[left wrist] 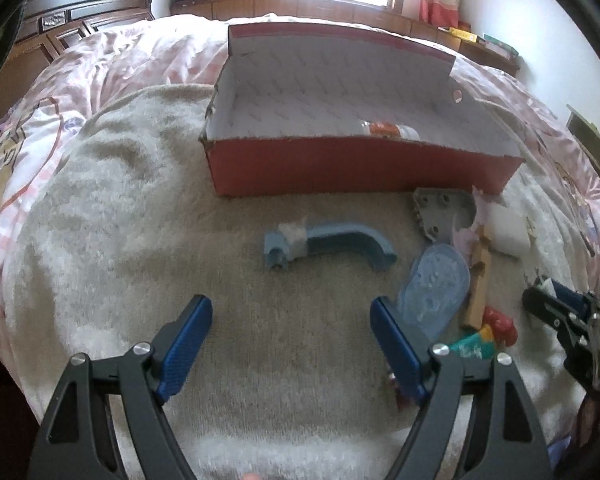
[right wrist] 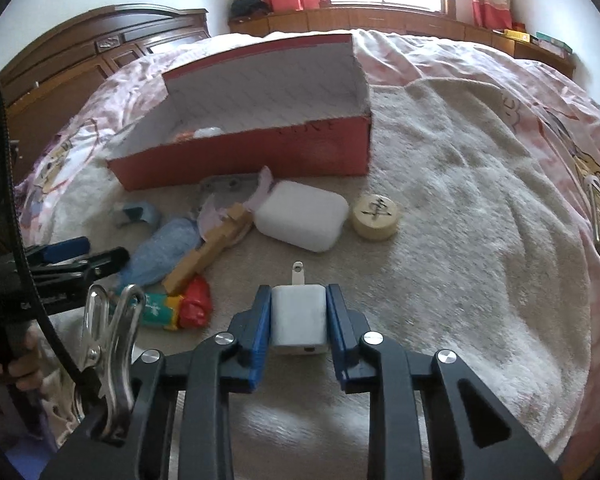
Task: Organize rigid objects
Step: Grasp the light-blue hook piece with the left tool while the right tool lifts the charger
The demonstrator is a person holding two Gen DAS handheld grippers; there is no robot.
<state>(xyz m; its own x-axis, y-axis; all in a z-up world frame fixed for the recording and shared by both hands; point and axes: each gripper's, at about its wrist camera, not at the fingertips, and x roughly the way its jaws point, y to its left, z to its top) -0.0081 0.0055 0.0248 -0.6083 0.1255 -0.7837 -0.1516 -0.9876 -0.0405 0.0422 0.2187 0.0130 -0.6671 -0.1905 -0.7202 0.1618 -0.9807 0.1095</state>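
One white charger plug point(right wrist: 299, 318), a small rounded block with a metal prong folded out at its far end, sits pinched between the blue pads point(right wrist: 260, 320) of the right gripper point(right wrist: 299, 312), just above a beige fleece blanket point(right wrist: 460, 220) spread over a pink quilt on a bed. Beyond stands an open red cardboard box point(right wrist: 260, 152) with a small bottle point(left wrist: 388, 130) inside; a white case point(right wrist: 304, 216) and a round wooden chess piece point(right wrist: 375, 216) lie near it. Left gripper point(left wrist: 292, 320) hovers with fingers spread wide and empty, short of a blue curved plastic part point(left wrist: 328, 244) lying in front of the box
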